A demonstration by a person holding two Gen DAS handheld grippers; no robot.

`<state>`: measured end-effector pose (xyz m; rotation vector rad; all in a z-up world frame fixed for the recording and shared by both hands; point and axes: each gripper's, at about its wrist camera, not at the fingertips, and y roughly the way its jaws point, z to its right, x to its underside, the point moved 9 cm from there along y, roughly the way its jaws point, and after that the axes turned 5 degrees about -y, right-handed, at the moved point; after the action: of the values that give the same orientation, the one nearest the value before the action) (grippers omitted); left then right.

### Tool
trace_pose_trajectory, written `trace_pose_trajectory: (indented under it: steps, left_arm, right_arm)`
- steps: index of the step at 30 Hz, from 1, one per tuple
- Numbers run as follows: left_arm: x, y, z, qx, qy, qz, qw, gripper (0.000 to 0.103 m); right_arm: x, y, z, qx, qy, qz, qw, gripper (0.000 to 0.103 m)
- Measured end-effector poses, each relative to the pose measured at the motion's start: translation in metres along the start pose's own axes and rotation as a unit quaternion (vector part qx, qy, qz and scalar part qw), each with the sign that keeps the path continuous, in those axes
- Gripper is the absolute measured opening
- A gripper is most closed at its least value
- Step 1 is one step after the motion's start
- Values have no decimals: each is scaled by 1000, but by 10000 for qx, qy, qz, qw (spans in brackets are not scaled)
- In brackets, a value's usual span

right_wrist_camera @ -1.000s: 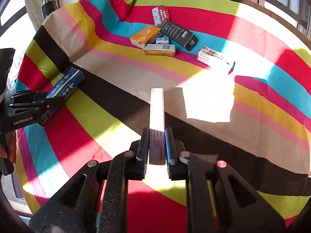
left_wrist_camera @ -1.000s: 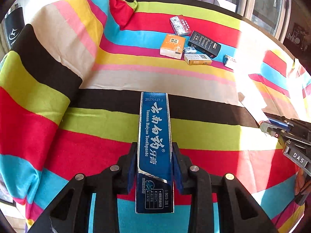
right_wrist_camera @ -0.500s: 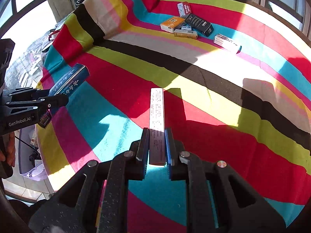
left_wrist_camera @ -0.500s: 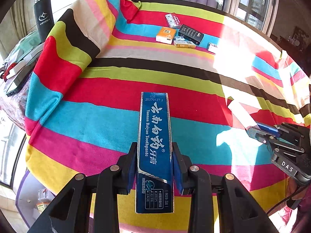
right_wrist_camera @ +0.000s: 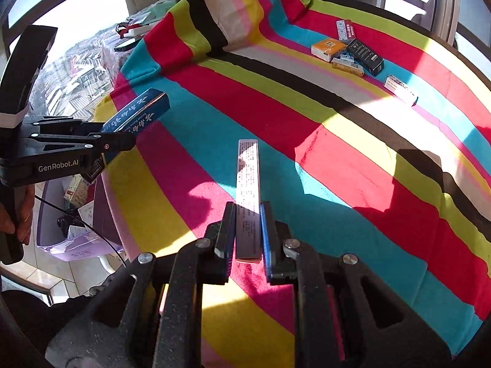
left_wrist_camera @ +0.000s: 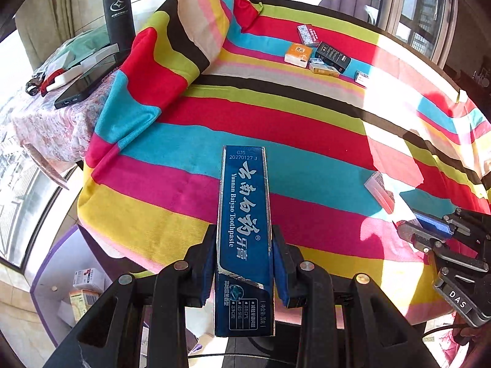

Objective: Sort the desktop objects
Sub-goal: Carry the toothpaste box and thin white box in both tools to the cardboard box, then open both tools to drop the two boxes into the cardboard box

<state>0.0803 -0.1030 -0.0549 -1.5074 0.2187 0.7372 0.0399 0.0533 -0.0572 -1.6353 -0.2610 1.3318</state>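
My left gripper is shut on a long blue toothpaste box, held above the near left edge of the striped table; it also shows in the right wrist view. My right gripper is shut on a slim white box with small print, held above the near part of the table; that box shows in the left wrist view. Several small boxes lie in a cluster at the far side: an orange one, a black one and a white one.
A striped cloth covers the round table. A purple bin holding small boxes stands on the floor below the table's left edge. A side table at far left holds a black flask and a phone.
Both grippers have pulled back and to the left from the far box cluster toward the table's near left edge, each still holding its box. The floor bin has come into view.
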Motion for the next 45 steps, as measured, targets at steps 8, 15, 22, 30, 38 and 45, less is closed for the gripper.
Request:
trace_pose_trajectory:
  steps: [8, 15, 22, 30, 38, 45]
  left_arm:
    - [8, -23, -73, -448, -644, 167, 9968, 33]
    - [15, -46, -135, -820, -1196, 366, 9888, 33]
    - [33, -60, -182, -1089, -1590, 409, 9804, 33]
    - [60, -64, -233, -1342, -2069, 335, 9685, 33]
    - [75, -69, -282, -1595, -2472, 368, 9550, 33]
    - [93, -56, -311, -1719, -2731, 197, 9463, 33]
  right_arm:
    - [-18, 10, -57, -357, -590, 31, 9976, 18]
    - [-41, 19, -108, -558, -1172, 61, 9915, 18]
    - [-59, 33, -159, -741, -1797, 21, 9809, 18]
    - [-63, 49, -231, -1111, -2446, -72, 9632, 18]
    - [-58, 59, -286, -1387, -2922, -180, 9461, 18]
    - [-56, 73, -316, -1526, -3127, -333, 9369, 18]
